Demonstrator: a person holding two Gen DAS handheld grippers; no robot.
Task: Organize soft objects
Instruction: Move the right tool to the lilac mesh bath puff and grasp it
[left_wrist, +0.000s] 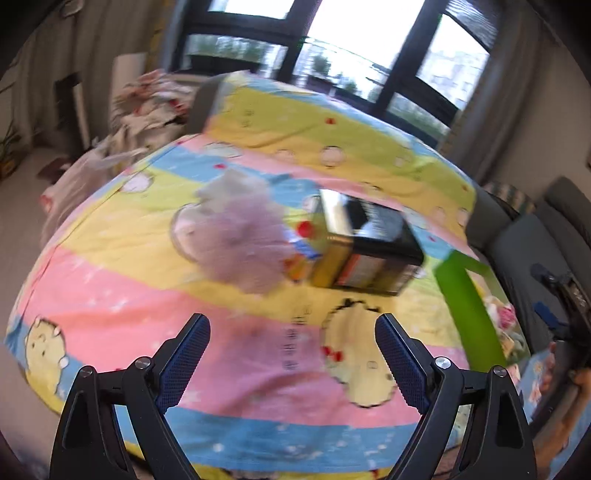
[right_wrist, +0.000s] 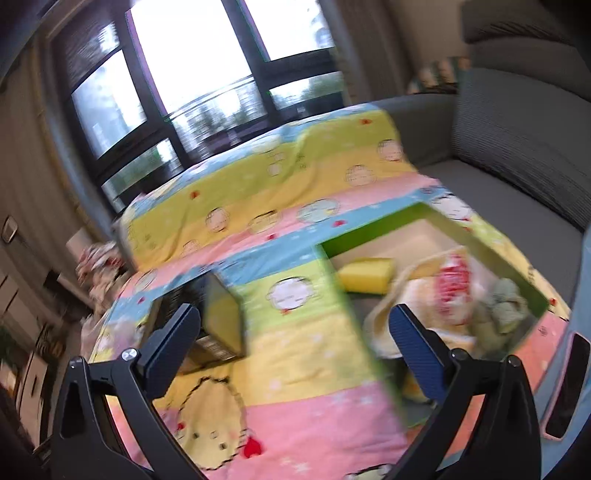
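Note:
A fluffy lilac and grey soft thing (left_wrist: 240, 236) lies blurred on the striped cartoon quilt (left_wrist: 110, 295). It sits against a dark box with yellow sides (left_wrist: 369, 247). My left gripper (left_wrist: 291, 325) hangs open over the quilt short of both, with nothing between its fingers. A green open box (right_wrist: 373, 229) stands at the right. It holds a yellow sponge (right_wrist: 365, 275), a cream cloth with red print (right_wrist: 443, 291) and a pale green cloth (right_wrist: 506, 302). My right gripper (right_wrist: 295, 314) is open and empty; its right finger is over the box's near corner.
The same dark box (right_wrist: 221, 317) shows to the left of the green box (left_wrist: 465, 306). A grey sofa (right_wrist: 517, 147) borders the quilt on the right. Large windows (left_wrist: 332, 44) are behind. Crumpled bedding (left_wrist: 147, 99) lies at the far left.

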